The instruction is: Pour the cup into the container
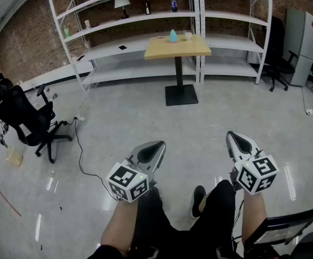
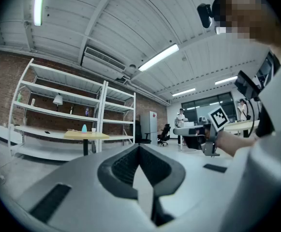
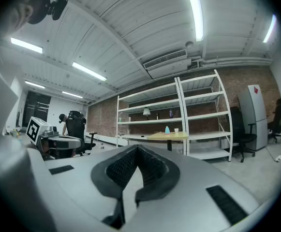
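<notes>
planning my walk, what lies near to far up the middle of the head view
grey left gripper and grey right gripper side by side, black square table base, light wooden tabletop, white metal shelving

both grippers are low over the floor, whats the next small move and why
Probably move closer to the wooden table: the white cup and teal container stand on it, far across the floor and out of reach. The left gripper and right gripper are both shut and empty.
</notes>
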Motion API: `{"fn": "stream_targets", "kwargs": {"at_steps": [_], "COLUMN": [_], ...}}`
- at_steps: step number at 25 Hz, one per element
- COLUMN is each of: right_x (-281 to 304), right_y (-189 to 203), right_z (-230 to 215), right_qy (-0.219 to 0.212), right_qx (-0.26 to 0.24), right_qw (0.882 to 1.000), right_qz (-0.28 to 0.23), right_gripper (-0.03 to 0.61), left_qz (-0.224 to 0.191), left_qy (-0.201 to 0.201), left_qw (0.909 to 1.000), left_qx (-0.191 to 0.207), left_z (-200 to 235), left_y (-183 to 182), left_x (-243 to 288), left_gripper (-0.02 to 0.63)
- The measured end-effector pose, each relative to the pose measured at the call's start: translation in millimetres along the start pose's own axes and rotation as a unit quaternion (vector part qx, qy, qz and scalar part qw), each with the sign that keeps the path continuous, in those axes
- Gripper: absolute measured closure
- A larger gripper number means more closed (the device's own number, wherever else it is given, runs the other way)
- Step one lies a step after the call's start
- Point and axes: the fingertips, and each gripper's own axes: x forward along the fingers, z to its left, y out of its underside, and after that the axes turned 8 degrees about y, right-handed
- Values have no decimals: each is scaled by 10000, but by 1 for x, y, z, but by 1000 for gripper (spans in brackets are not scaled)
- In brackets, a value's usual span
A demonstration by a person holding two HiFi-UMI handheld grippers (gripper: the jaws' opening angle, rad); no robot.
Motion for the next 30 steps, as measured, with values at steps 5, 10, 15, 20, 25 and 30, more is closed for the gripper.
{"fn": "stream_targets", "kwargs": {"at_steps": [5,10,15,20,25,30], "right_x": [1,2,3,8,9,9], "right_y": [-2,0,-2,1,-1,-1], "right_z": [1,-1,0,1,3,2], "right_qy": [-65,-22,2,7,-28,64], "right_qx": [-37,-1,-50,-87,-57,-100], "right_qw": [10000,9999,9999,9999,9999,9999], "right_qz": [21,99,124,132,112,61], "right_gripper": [578,578,578,578,578,578], "left_qz": [-178,-60,-31,-25,-41,-42], "left_qy": [-138,-170,-247,-187,-183,-206], "left_qw": [9996,9997,9992,9993,9993,9993], "left_qx": [-184,-161,-300,-331,-319,-303], "left_z": [4,5,11,13,11,9], "left_y": [-7,-1,4,8,5,5], "left_x": [-4,-2,-1,-1,-3,-3], "left_gripper": [614,614,614,614,614,614]}}
